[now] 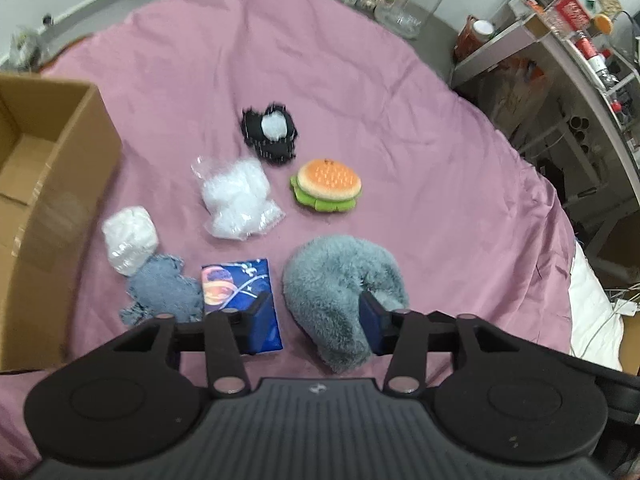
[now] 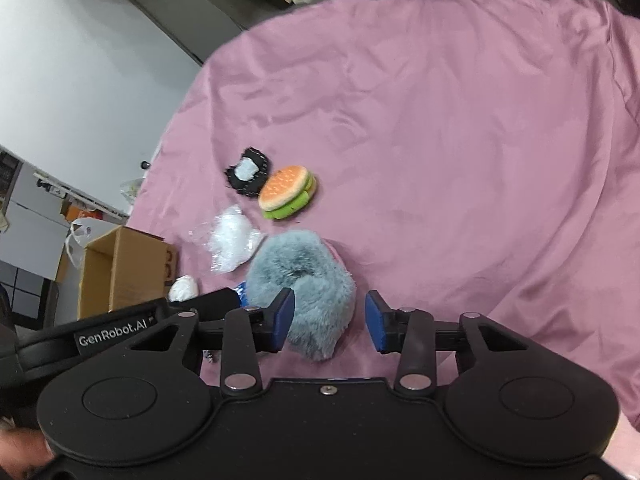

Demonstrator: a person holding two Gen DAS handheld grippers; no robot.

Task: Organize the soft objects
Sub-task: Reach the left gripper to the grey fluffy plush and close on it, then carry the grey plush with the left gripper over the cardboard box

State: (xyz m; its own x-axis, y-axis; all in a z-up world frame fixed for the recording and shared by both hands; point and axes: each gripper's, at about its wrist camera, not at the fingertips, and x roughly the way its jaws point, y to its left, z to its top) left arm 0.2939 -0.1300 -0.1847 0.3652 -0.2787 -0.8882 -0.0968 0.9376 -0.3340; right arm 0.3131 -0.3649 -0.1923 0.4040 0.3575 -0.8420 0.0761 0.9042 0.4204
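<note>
- An open brown cardboard box [image 1: 44, 184] is standing at the far left on the pink bedsheet [image 1: 360, 80]; its interior is showing nothing but its flaps.
- A crumpled white plastic-wrapped bundle [image 1: 130, 238] is lying just beside the box, touching a frayed blue-grey denim scrap [image 1: 164, 292].
- A dark blue packet with a planet print [image 1: 240, 300] is lying next to the scrap, partly behind one finger of the left hand-held gripper [image 1: 314, 320].
- A clear plastic bag of white stuffing [image 1: 236, 200] is sitting farther back, with a black fuzzy item with a pale centre [image 1: 270, 132] behind it.
- A plush hamburger with an orange bun and green edge [image 1: 326, 186] is resting near the black item, apart from it.
- A grey-blue furry curved cushion [image 1: 340, 284] is lying nearest; the left hand-held gripper is hovering released, fingers wide, its right pad at the cushion's fur.
- The right hand-held gripper [image 2: 330, 320] is hanging released over the cushion's near end, gripping nothing.
</note>
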